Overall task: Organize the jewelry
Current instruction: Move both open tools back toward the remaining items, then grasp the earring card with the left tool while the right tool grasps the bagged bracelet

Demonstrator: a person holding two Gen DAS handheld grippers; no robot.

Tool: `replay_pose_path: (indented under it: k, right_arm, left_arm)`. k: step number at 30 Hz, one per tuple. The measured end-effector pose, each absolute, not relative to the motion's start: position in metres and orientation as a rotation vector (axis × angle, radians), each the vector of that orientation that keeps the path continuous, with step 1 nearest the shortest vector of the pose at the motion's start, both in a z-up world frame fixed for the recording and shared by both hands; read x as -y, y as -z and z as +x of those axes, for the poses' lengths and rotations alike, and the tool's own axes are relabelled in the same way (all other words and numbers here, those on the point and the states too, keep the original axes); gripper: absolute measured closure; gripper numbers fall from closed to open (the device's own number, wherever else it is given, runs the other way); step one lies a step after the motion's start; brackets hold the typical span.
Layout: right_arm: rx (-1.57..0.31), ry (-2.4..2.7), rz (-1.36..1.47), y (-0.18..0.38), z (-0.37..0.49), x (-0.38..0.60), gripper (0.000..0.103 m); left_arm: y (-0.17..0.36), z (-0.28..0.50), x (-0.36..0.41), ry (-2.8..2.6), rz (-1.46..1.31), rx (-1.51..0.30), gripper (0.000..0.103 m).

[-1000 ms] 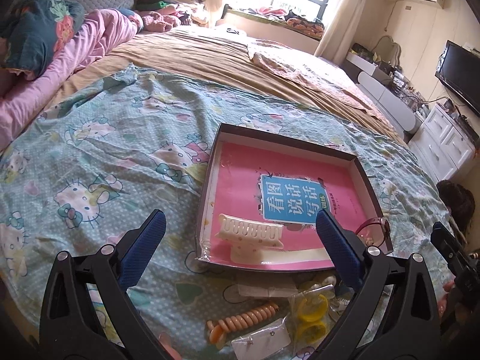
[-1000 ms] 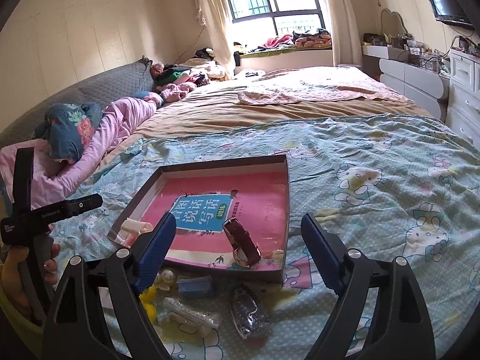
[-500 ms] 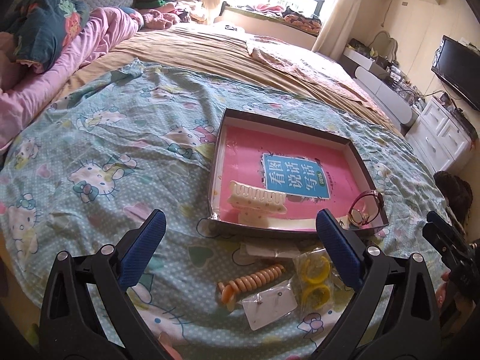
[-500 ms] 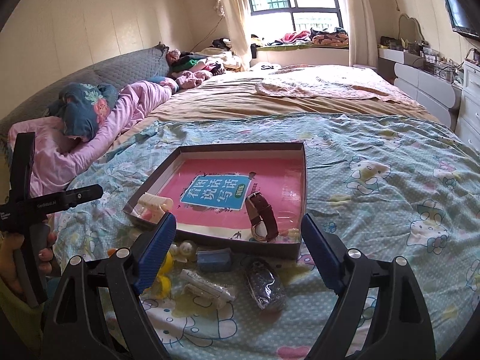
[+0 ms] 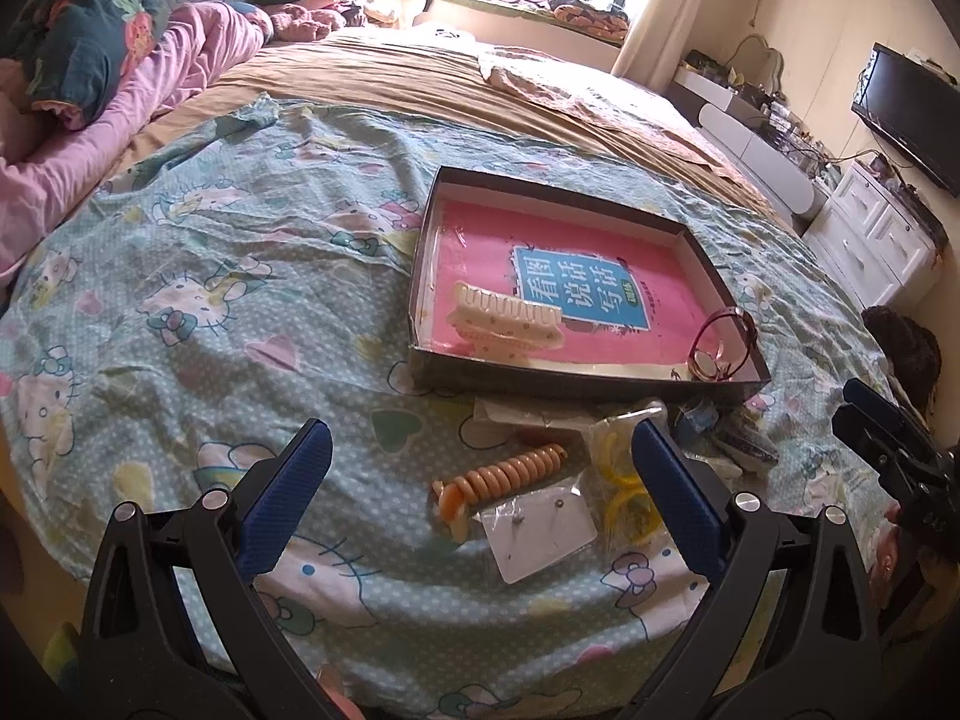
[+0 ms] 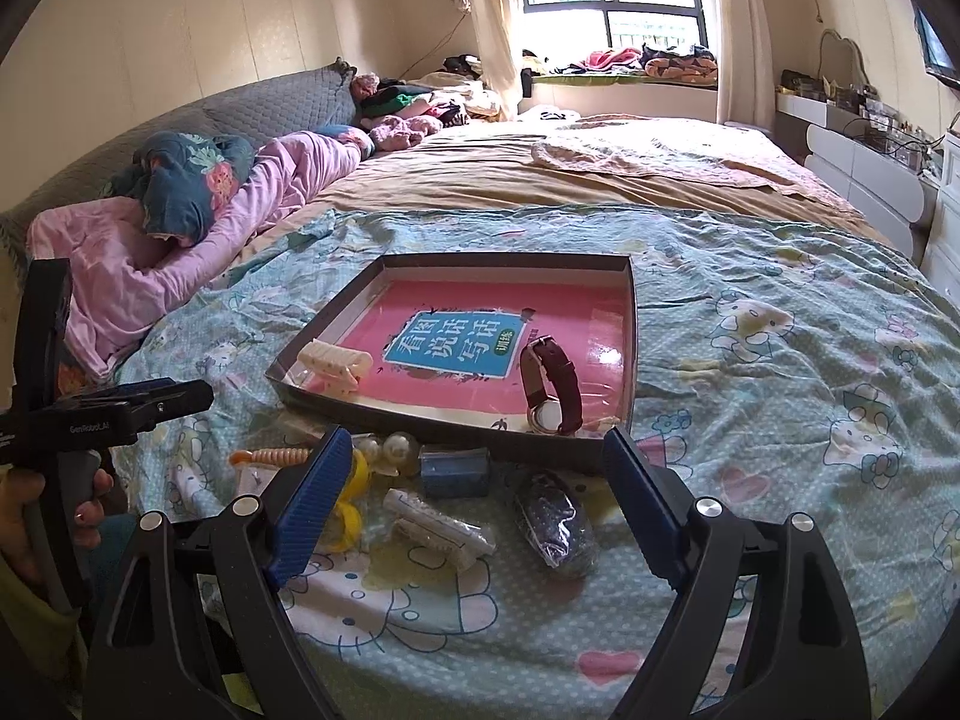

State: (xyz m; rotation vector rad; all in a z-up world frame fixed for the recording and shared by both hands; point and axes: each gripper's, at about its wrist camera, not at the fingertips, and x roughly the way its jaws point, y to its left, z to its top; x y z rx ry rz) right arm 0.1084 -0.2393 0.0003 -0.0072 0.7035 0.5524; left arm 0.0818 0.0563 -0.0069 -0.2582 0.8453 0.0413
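Jewelry lies in two groups on the bed [image 6: 750,252]. In the shallow box [image 6: 631,324], a watch [image 6: 549,387] rests near the near right corner and a cream hair clip [image 6: 333,367] by the near left corner. In front of the box's near edge, on the cartoon-print cover, are a coiled orange hair tie [image 5: 501,471], an earring card [image 5: 540,531], yellow rings in a bag [image 5: 624,495], pearl pieces [image 6: 396,447], a blue block [image 6: 454,471], a wrapped white clip [image 6: 438,528] and a dark beaded pouch [image 6: 555,519]. The left claw [image 5: 480,507] is spread wide above the hair tie and card, holding nothing. The right claw [image 6: 474,510] is likewise wide and empty above the white clip and pouch.
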Motion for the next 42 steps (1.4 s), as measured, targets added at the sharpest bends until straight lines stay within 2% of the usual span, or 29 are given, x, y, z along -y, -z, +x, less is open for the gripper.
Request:
replay_pose_path:
  k: [17,20,22,24,33,36,42]
  right_arm:
    - [-0.771,-0.583,-0.048,0.017,0.093,0.228,0.019]
    - [-0.776,-0.583,-0.052,0.019,0.092,0.228,0.019]
    - [-0.784,-0.582,-0.055,0.021,0.092,0.229,0.019]
    - [-0.791,-0.58,-0.057,0.024,0.091,0.229,0.019]
    - [-0.82,-0.541,-0.049,0.037,0.1,0.24,0.019]
    - [-0.843,-0.517,-0.045,0.046,0.107,0.245,0.019]
    - [-0.881,-0.481,-0.029,0.064,0.123,0.253,0.019]
  left_arm:
    - [0.045,0.059,-0.041,0.036,-0.295,-0.957,0.01]
    - [0.052,0.057,-0.042,0.064,-0.33,-0.977,0.023]
    - [0.058,0.057,-0.041,0.096,-0.364,-0.997,0.037]
    - [0.063,0.057,-0.043,0.118,-0.4,-1.015,0.046]
    - [0.079,0.067,-0.055,0.153,-0.544,-1.02,0.048]
    - [0.082,0.071,-0.056,0.169,-0.576,-1.016,0.053]
    - [0.082,0.084,-0.053,0.173,-0.591,-1.01,0.055]
